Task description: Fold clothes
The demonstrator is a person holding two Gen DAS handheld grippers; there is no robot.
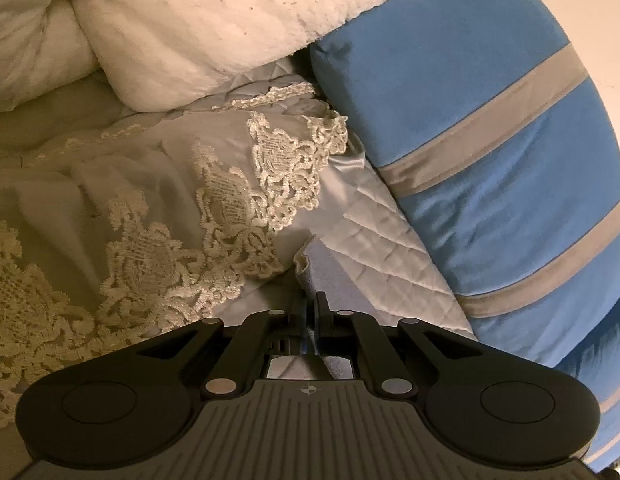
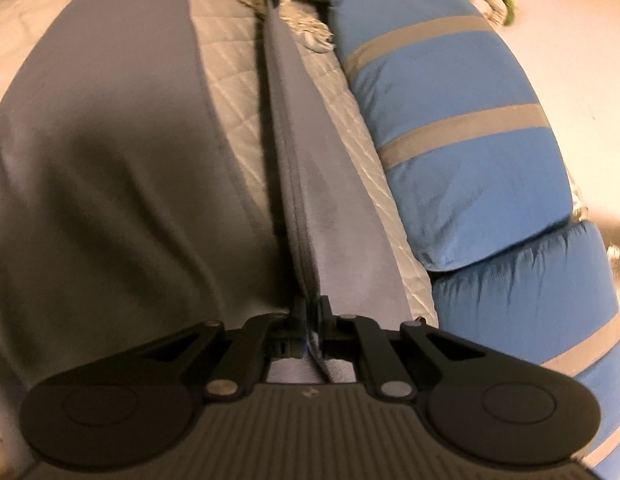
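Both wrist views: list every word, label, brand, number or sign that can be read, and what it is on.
No readable text in either view.
Left gripper body: a small round crosshair mark, no letters.
Right gripper body: a small pale mark, too blurred to read.
Grey garment, blue pillow: no labels showing.

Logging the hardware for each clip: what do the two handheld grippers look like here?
Both look identical. The left gripper and right gripper are matte black, with short narrow jaws on paired linkage arms pinned by round silver rivets. Each has a grey ribbed base plate with a small central mark, flanked by rounded black lobes with circular recesses. No cables, hands or sleeves show.
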